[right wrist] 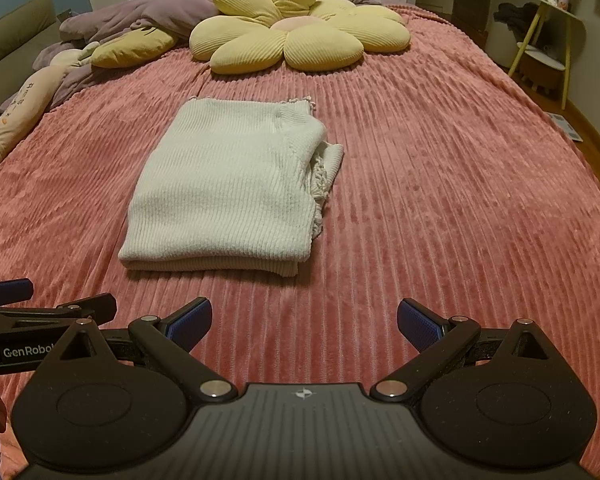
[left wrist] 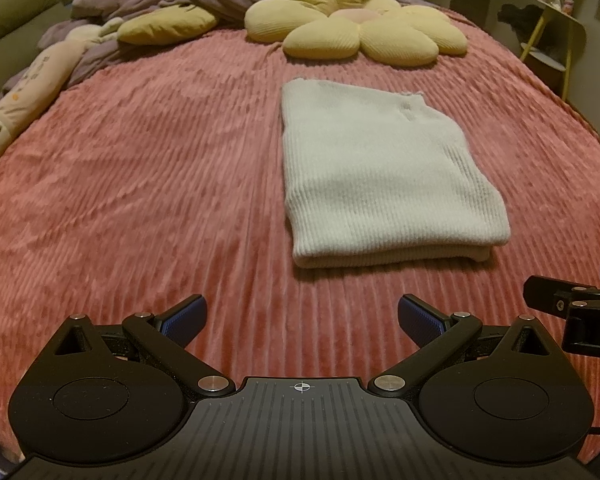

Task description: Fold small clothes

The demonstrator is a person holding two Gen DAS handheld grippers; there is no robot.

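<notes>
A white ribbed knit garment [left wrist: 384, 176] lies folded into a thick rectangle on the bed, resting on a pink ribbed plush blanket [left wrist: 140, 200] that covers the mattress. It sits about midway between the near edge and the head of the bed, with its folded double edge facing the near edge and a loose bunch of fabric with a scalloped trim poking out along its right side, seen best in the right wrist view [right wrist: 228, 184]. The left tongs [left wrist: 300, 320] hover over the blanket near the near edge, jaws spread wide and empty, blue pads showing on both fingers [left wrist: 184, 316]; the garment lies ahead of them and slightly to their right, apart from the fingertips. The right tongs [right wrist: 304, 320] hang likewise near the near edge, jaws wide apart and holding nothing, with the garment ahead and to their left, not touching. The two tools are just beside each other, each showing at the edge of the other's view. Toward the head of the bed lies a large yellow flower-shaped ribbed cushion [right wrist: 296, 28] with a pale pink centre, well apart from the garment. Behind and left of it is a crumpled purple duvet [right wrist: 140, 16], and along the left edge of the bed lies a long cream plush toy [left wrist: 28, 88]. A yellow-legged side table [right wrist: 548, 40] stands off the bed's far right corner.
</notes>
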